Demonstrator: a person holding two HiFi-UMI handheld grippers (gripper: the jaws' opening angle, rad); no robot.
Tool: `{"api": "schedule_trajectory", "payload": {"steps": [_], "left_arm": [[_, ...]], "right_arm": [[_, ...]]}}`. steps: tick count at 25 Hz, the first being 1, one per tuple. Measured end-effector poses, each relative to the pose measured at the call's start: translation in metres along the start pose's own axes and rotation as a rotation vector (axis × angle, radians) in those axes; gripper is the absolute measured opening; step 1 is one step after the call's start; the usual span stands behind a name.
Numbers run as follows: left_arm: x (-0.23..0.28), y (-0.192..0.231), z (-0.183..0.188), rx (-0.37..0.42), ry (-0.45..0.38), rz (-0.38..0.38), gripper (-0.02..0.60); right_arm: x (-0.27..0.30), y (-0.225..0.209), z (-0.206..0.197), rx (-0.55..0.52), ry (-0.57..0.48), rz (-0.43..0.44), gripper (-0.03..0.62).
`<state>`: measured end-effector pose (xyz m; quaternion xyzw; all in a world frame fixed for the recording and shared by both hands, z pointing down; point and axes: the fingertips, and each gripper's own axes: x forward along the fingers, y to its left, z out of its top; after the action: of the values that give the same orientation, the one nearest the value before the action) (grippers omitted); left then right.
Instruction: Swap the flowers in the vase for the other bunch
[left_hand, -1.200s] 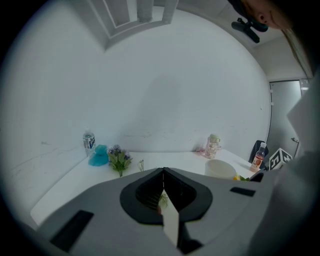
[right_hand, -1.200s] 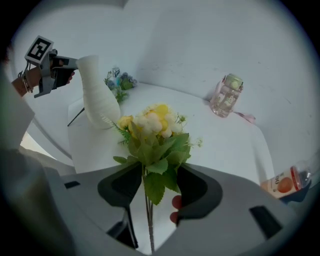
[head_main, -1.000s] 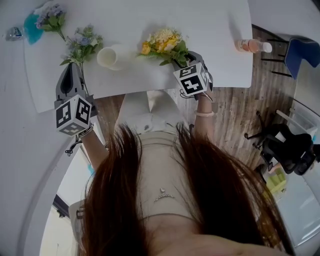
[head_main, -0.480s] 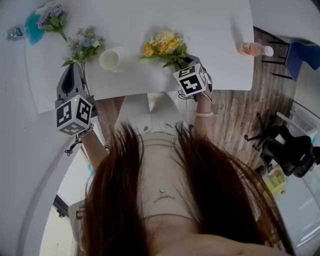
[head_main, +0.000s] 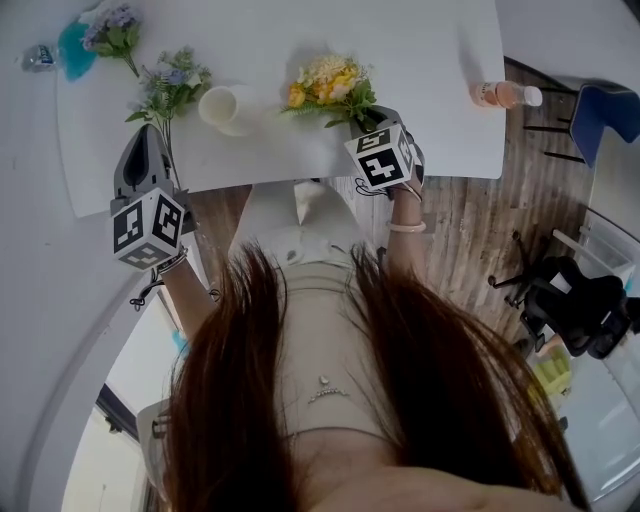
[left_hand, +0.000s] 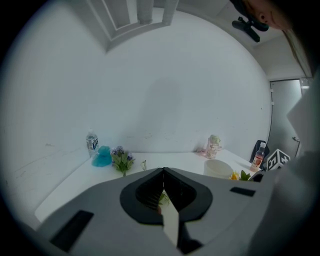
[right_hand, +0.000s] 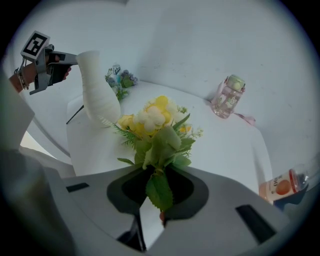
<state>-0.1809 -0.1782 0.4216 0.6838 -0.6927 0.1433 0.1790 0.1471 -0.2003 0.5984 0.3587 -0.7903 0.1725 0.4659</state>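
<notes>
Right gripper (right_hand: 152, 202): fingers (right_hand: 215, 200) just closing, pinching yellow artificial flower bunch (right_hand: 152, 122) stems.
Left gripper (left_hand: 162, 195): fingers (left_hand: 100, 210) clamp blue-purple flower sprig (head_main: 170, 85).

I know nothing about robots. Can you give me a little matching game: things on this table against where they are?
Things: 1 yellow flower bunch; 2 tall white ribbed vase; 3 orange drink bottle with white cap.
Places: A table's right edge; B standing empty; C stem between the right gripper's jaws.
Pairs: 1-C, 2-B, 3-A. Those jaws have just been closing on it.
</notes>
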Motion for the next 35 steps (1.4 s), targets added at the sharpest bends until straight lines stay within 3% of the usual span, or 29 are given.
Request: {"api": "schedule_trajectory", "payload": {"steps": [14, 24, 35], "left_arm": [[-0.049, 0.001, 0.012, -0.014, -0.077, 0.027, 0.005], [-0.041, 0.019, 0.045, 0.015, -0.127, -0.055, 0.005], [-0.035, 0.028, 0.063, 0.004, -0.159, -0.135, 0.005]], "right_arm": [[-0.041, -0.004, 0.028, 0.003, -0.139, -0.065, 0.077], [-0.062, -0.002, 0.054, 0.083, -0.199, -0.136, 0.074], [-0.113, -0.013, 0.083, 0.220, -0.358, -0.227, 0.074]]}}
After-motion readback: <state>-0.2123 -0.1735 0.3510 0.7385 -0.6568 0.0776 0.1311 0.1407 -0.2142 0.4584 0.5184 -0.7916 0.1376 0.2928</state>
